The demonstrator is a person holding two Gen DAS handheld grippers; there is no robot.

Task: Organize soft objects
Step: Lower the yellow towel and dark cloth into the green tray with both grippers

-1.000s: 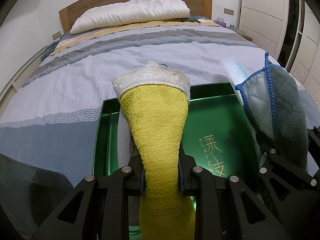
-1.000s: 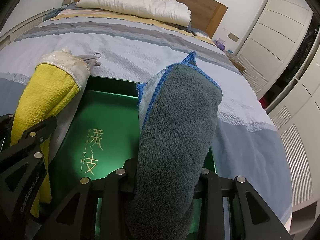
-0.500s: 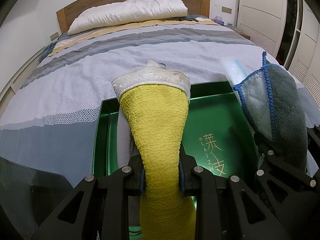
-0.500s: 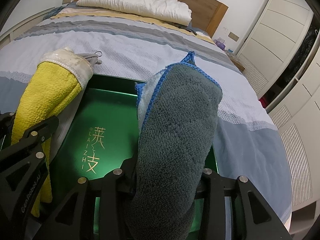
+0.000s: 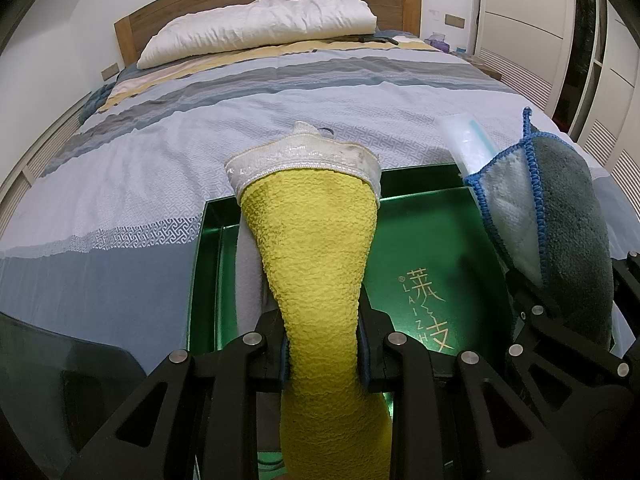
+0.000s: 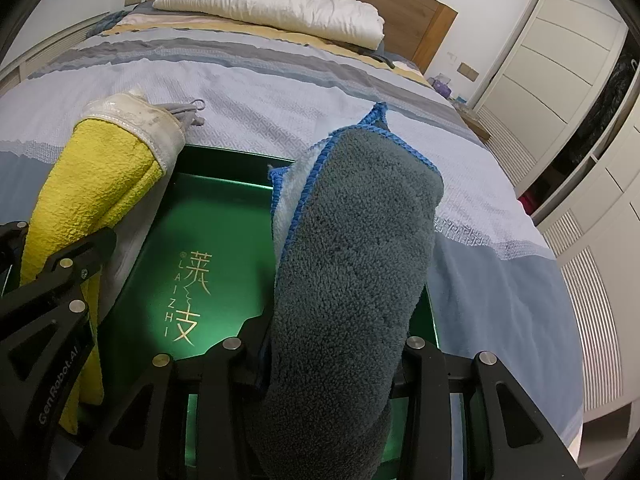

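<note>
Over green tray [image 5: 420, 216] | left tool [image 5: 323, 354] clamps yellow towel [image 5: 316, 248] | right tool [image 6: 334, 354] clamps grey cloth [image 6: 356, 240]

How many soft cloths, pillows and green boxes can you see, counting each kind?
Soft cloths: 2, the yellow terry cloth with a white band and the grey fleece cloth with blue stitched edging.
White pillows: 1.
Green trays with gold lettering: 1.
Total: 4.
</note>
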